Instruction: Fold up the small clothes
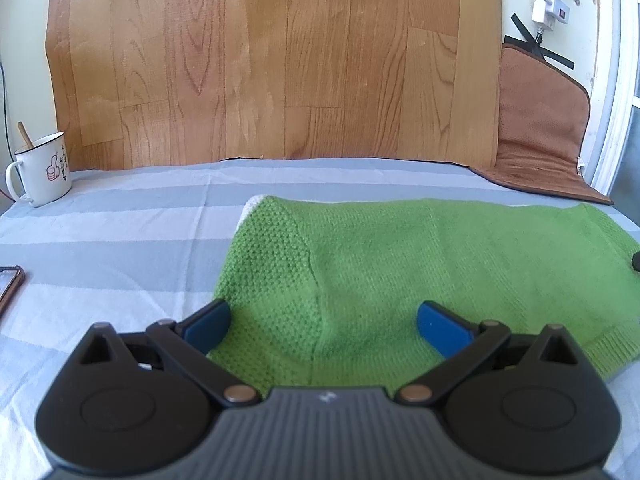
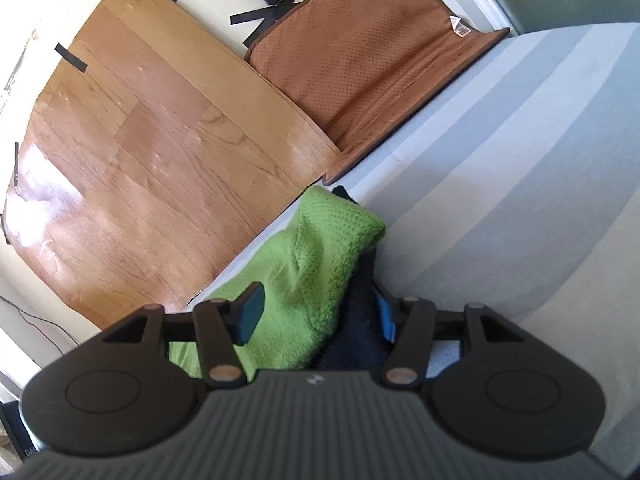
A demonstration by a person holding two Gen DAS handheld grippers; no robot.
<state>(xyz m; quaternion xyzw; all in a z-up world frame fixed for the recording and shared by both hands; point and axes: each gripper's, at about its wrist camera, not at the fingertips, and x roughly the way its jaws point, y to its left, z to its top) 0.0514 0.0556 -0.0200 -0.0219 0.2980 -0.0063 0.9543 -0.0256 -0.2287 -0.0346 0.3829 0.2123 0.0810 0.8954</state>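
A small green knitted garment [image 1: 400, 264] lies on a grey-and-white striped cloth [image 1: 120, 232]. My left gripper [image 1: 324, 324] is open, its blue pads either side of the garment's near edge, just above it. In the right wrist view the same green garment [image 2: 304, 264] bunches up between the jaws, with dark fabric [image 2: 356, 336] beside it. My right gripper [image 2: 316, 316] has its jaws closed in on the green knit and the dark fabric; the grip looks firm, the view is tilted.
A white enamel mug [image 1: 42, 170] with a spoon stands at the far left. A phone [image 1: 8, 284] lies at the left edge. A wood-pattern sheet [image 1: 272, 60] and a brown mat [image 1: 540, 120] lean against the wall behind.
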